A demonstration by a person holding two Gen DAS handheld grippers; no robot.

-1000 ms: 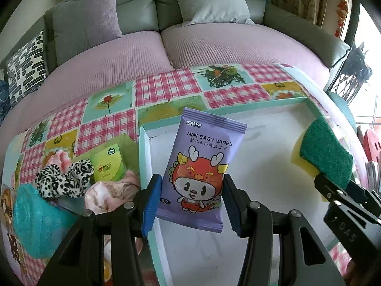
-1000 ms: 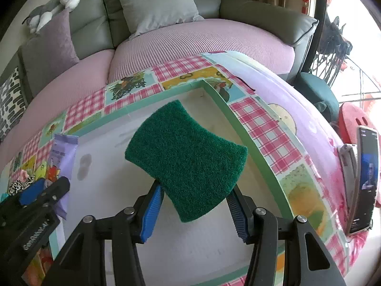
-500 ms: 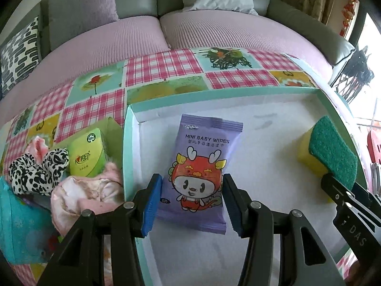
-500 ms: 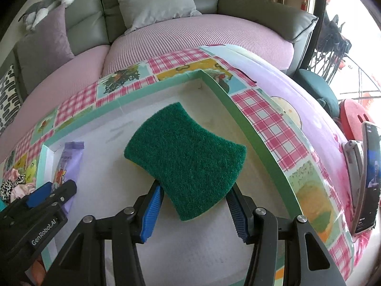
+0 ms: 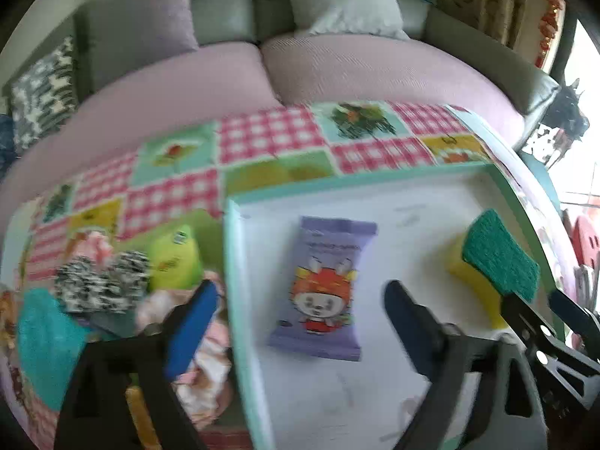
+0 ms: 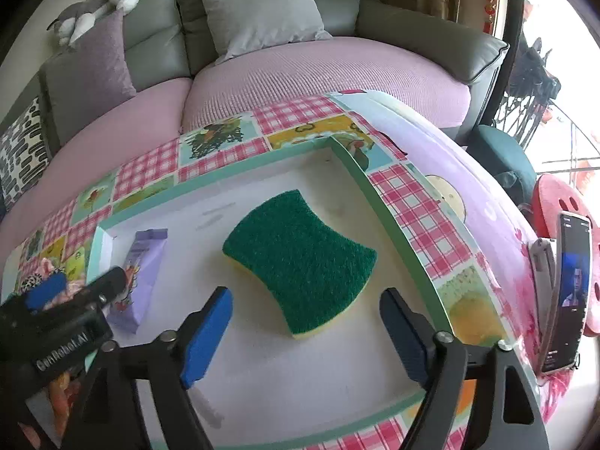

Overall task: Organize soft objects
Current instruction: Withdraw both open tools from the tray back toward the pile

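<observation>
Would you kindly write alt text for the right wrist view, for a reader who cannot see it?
A green and yellow sponge lies flat in a white tray, with the right hand-held gripper open and its jaws, just opened, clear of the sponge. A purple wipes packet lies further left beside the left hand-held gripper.

Purple wipes pack (image 5: 321, 289) lay flat in white tray (image 5: 240, 262), clear of the left gripper (image 5: 300, 322), whose jaws had just been opening. Green-and-yellow sponge (image 5: 495, 266) lay at right; soft items (image 5: 112, 281) were heaped outside, left.
</observation>
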